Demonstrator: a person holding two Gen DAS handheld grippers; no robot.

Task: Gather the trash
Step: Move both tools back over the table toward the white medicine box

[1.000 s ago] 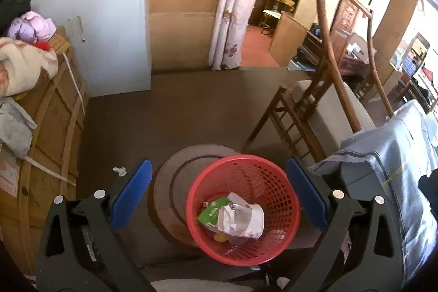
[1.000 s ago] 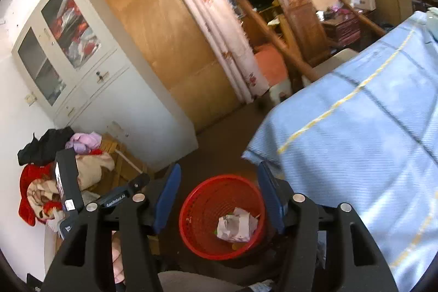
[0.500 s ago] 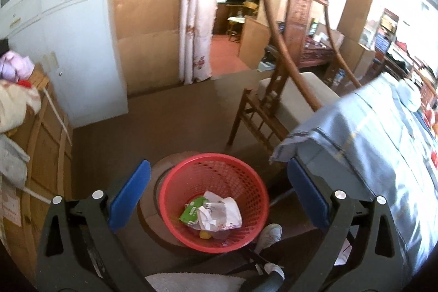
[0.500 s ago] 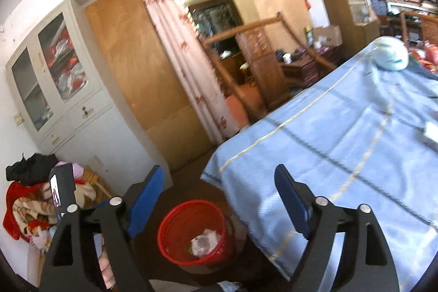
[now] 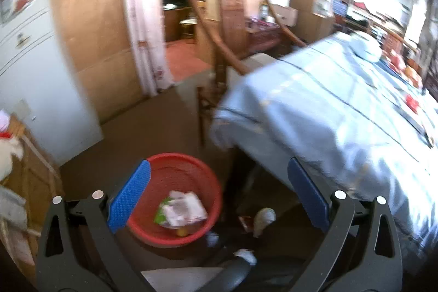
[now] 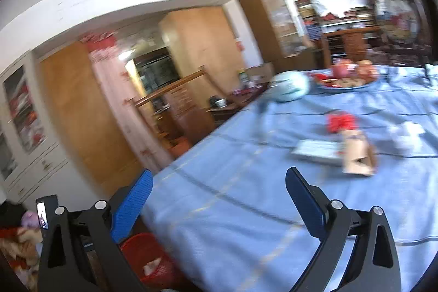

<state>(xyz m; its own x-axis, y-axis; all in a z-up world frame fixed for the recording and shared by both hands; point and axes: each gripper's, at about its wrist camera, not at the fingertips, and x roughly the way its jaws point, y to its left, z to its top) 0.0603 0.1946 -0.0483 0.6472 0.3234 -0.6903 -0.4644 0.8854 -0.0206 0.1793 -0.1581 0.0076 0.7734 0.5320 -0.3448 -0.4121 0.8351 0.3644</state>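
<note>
Floor lies bare beyond the round red mesh plastic basket [image 5: 175, 196], which sits near the blue-clothed table's [image 5: 328, 114] left edge and holds crumpled white paper [image 5: 183, 210]; left gripper [image 5: 219, 193] gapes empty above it; right gripper [image 6: 219, 196] is opening, nothing between its jaws, over the cloth; far right, a blurred tan carton [image 6: 358, 155] and red wrapper [image 6: 340, 122] lie flat.

No lettering can be read — all too blurred.
</note>
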